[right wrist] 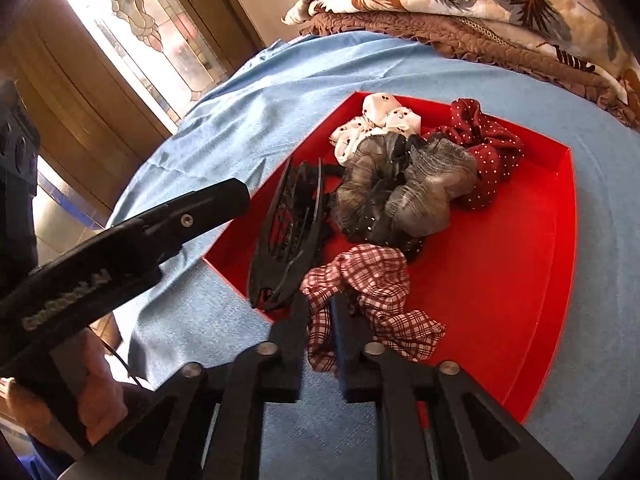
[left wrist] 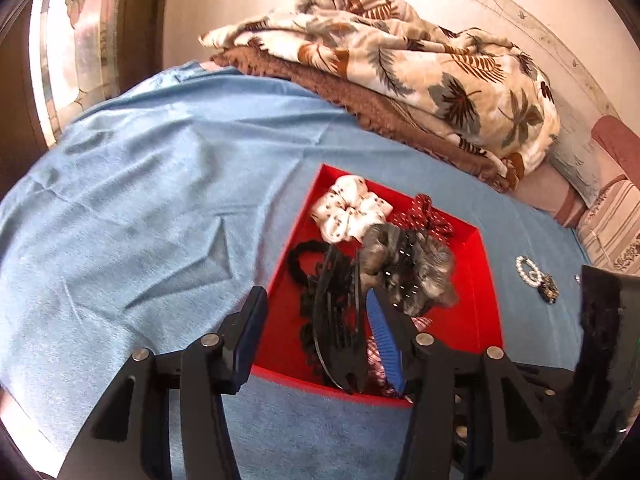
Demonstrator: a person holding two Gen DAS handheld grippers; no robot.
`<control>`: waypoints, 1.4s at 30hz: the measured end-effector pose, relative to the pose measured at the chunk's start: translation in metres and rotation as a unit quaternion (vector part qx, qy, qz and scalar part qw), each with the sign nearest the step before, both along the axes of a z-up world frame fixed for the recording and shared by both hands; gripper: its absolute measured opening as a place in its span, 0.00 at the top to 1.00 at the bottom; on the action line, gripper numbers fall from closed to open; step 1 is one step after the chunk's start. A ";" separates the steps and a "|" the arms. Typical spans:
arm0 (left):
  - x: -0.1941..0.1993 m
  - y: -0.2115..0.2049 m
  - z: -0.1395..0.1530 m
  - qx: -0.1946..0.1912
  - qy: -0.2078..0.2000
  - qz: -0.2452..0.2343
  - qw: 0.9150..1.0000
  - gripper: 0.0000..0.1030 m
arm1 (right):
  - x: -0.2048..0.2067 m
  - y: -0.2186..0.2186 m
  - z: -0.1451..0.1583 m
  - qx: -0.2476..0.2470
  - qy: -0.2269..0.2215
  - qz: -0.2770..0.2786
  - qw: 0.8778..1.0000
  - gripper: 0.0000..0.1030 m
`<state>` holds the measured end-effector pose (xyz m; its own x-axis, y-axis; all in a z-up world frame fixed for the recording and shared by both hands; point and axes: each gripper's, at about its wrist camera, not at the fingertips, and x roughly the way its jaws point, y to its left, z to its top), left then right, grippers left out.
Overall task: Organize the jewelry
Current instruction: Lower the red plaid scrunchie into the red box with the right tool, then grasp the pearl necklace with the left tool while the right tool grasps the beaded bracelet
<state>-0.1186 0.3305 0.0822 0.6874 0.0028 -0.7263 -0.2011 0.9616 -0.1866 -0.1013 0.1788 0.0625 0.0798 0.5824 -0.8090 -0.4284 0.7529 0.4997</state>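
A red tray [left wrist: 486, 300] [right wrist: 520, 272] lies on the blue bedsheet and holds a white scrunchie [left wrist: 348, 210] [right wrist: 376, 122], a dark red dotted scrunchie [left wrist: 424, 216] [right wrist: 488, 148], a grey scrunchie [left wrist: 408, 268] [right wrist: 404, 192], a black hair claw [left wrist: 336, 328] [right wrist: 288, 236] and a black lace band [left wrist: 304, 260]. My right gripper [right wrist: 320, 320] is shut on a red plaid scrunchie [right wrist: 376, 280] at the tray's near edge. My left gripper [left wrist: 324, 328] is open over the tray's near left corner, holding nothing. A pearl bracelet [left wrist: 528, 270] and a dark brooch [left wrist: 549, 288] lie on the sheet right of the tray.
A folded leaf-print blanket [left wrist: 420, 60] on a brown quilt [left wrist: 360, 100] lies behind the tray. Pillows [left wrist: 612, 216] are at the far right. A stained-glass door [right wrist: 140, 32] stands beyond the bed's left edge. The left gripper's body [right wrist: 120, 248] crosses the right wrist view.
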 end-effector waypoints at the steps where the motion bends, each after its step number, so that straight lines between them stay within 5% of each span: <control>1: -0.001 0.000 0.000 0.006 -0.003 0.004 1.000 0.49 | -0.001 -0.001 0.002 0.002 -0.002 -0.002 1.000 0.71; 14: 0.001 -0.002 -0.007 0.026 0.005 0.023 0.999 0.47 | -0.021 -0.044 0.036 0.018 -0.016 -0.023 0.999 0.59; 24: 0.001 -0.027 -0.008 0.038 0.000 0.002 0.999 0.46 | -0.029 -0.162 0.027 -0.041 -0.015 -0.102 0.994 0.52; 33: -0.007 -0.080 -0.002 0.089 -0.040 -0.048 0.994 0.32 | 0.016 -0.288 0.004 -0.129 -0.019 -0.244 0.961 0.52; 42: -0.007 -0.120 -0.012 0.110 -0.041 -0.103 0.988 0.32 | 0.086 -0.334 -0.026 -0.183 -0.022 -0.314 0.932 0.52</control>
<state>-0.1252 0.2110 0.0706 0.7458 0.0083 -0.6661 0.0102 0.9997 0.0238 -0.0152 -0.1551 0.0365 0.3491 0.0967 -0.9321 0.1391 0.9783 0.1536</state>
